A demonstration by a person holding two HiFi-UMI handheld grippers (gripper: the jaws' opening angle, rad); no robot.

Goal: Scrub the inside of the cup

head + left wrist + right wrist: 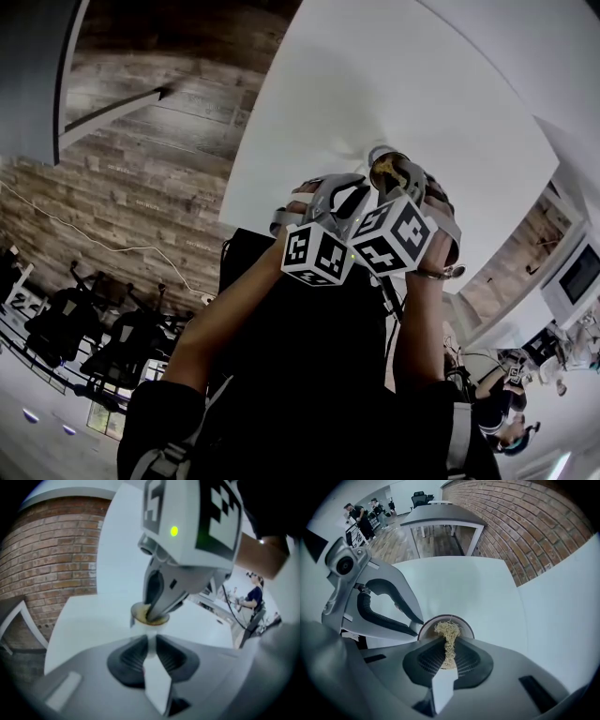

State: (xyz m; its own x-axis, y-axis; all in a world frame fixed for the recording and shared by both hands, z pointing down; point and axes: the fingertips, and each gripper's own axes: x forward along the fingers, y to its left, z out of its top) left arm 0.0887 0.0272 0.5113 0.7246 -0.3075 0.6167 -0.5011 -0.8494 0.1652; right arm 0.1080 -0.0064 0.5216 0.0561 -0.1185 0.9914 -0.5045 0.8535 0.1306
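A small white cup (140, 619) with a brown inside is held up over the white table (394, 84). My left gripper (151, 641) is shut on a thin white part at the cup's near side, its handle or its wall. My right gripper (449, 644) is shut on a straw-coloured fibre scrubber (447, 631), whose tuft reaches into the cup's mouth (465, 622). From the left gripper view, the right gripper's fingertips (157, 609) dip into the cup from above. In the head view both grippers (330, 202) (405, 176) meet at the cup (382, 159), which they mostly hide.
A red brick wall (534, 522) and wood plank floor (141, 187) lie beyond the table. A grey desk (440, 515) stands further off. Office chairs (84, 328) and people (361, 515) are in the background.
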